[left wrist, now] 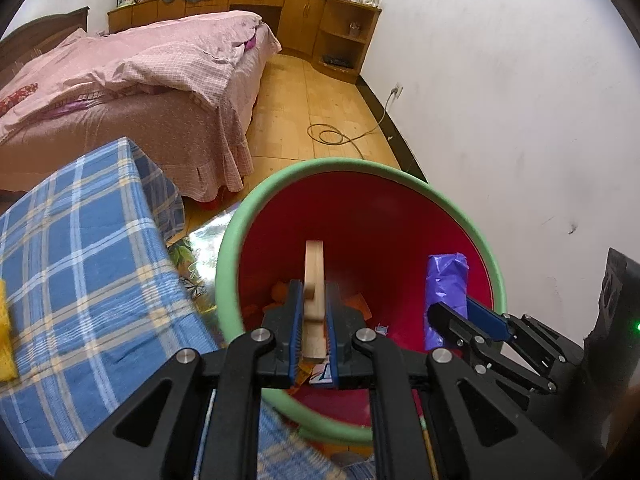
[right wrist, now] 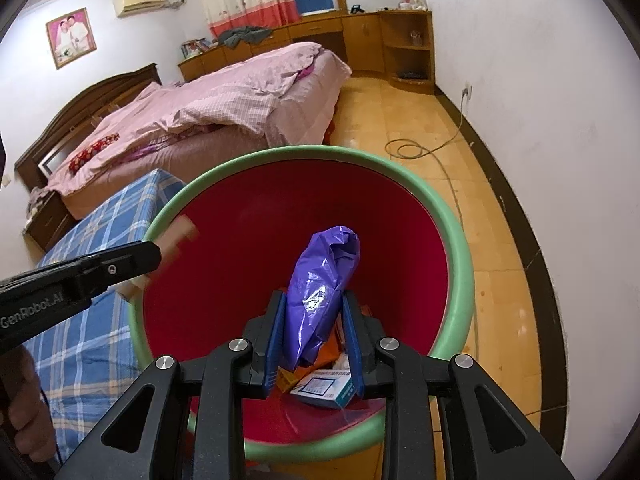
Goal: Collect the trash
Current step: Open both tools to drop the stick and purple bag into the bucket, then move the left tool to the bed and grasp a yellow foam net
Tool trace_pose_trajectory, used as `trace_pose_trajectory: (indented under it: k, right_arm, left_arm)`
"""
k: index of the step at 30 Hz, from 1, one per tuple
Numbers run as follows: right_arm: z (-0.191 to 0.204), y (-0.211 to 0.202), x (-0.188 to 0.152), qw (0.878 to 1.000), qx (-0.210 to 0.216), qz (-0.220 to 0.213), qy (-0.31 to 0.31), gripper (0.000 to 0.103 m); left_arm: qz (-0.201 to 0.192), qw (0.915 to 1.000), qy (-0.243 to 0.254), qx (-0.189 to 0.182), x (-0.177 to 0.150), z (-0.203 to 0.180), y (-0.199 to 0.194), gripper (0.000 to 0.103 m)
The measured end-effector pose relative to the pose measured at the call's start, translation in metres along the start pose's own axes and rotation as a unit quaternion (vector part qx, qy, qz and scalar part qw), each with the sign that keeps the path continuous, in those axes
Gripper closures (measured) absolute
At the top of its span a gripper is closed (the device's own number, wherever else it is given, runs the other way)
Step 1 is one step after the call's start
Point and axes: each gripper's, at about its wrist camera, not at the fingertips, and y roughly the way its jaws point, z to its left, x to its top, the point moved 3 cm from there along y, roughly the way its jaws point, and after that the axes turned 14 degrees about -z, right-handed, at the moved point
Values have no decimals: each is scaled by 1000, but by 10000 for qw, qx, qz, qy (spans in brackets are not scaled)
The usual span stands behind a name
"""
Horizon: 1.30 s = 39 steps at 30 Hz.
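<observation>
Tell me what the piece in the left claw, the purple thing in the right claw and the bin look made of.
Wooden piece: pale, unfinished-looking wood; matte, with squared edges and a cut notch.
Purple bag: thin plastic film, probably; it is crumpled, and glossy highlights run along the creases.
Bin: likely moulded plastic; smooth red inside wall, rounded pale green rim, faint even sheen.

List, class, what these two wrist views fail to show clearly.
- Bin floor: both views, covered by litter and grippers.
- Wooden piece, lower end: left view, hidden between pads; right view, blurred.
- Box print: right view, too small.
- Purple bag contents: opaque.
</observation>
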Motion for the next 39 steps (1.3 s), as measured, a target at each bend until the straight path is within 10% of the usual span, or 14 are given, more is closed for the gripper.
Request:
trace_pose_trajectory:
  k: [35,39]
  right_arm:
    - [48,-25,3,9993,147,-236,-261,51]
    - [61,-30,3,9989,278,-277,-254,51]
  left_arm:
    - [-316,9980,-296,471,-7,45,-67,88]
    - [-370,9964,-344,684,-10,62,-82,74]
